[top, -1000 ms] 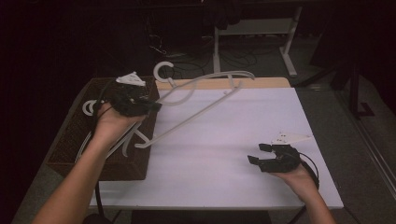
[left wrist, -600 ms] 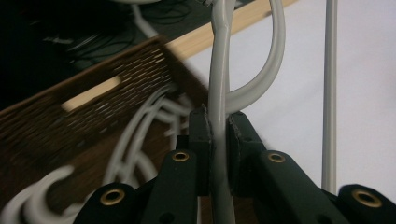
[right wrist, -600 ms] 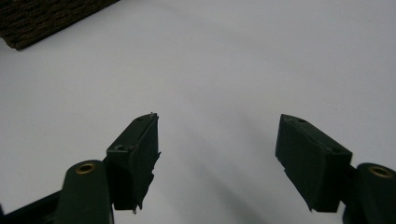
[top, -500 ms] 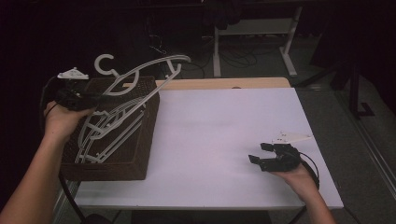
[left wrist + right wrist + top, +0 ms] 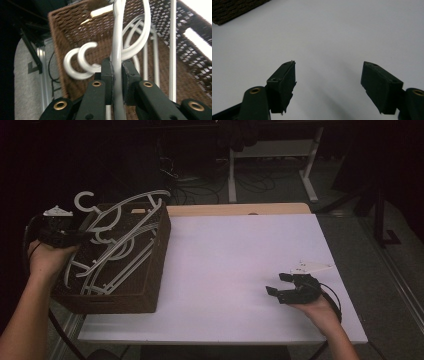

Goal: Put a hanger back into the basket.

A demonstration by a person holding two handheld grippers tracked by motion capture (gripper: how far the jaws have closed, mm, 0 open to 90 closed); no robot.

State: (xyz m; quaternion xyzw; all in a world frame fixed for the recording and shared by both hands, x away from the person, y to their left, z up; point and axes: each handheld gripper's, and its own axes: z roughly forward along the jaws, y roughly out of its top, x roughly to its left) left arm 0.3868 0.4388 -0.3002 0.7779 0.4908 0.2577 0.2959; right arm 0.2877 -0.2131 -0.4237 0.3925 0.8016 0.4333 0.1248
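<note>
My left tool (image 5: 117, 75) clamped on white hanger (image 5: 117, 37), over brown basket (image 5: 155, 265) (more hangers inside). My right tool (image 5: 280, 283) open, empty, just widened, low over white counter (image 5: 235, 265).

We see the left gripper (image 5: 117, 82) clamped on a white hanger (image 5: 117, 45), its bar upright between the pads. Behind it a brown wicker basket (image 5: 75, 32) holds more white hangers (image 5: 150, 57); two hooks (image 5: 80, 62) curl at left.
</note>
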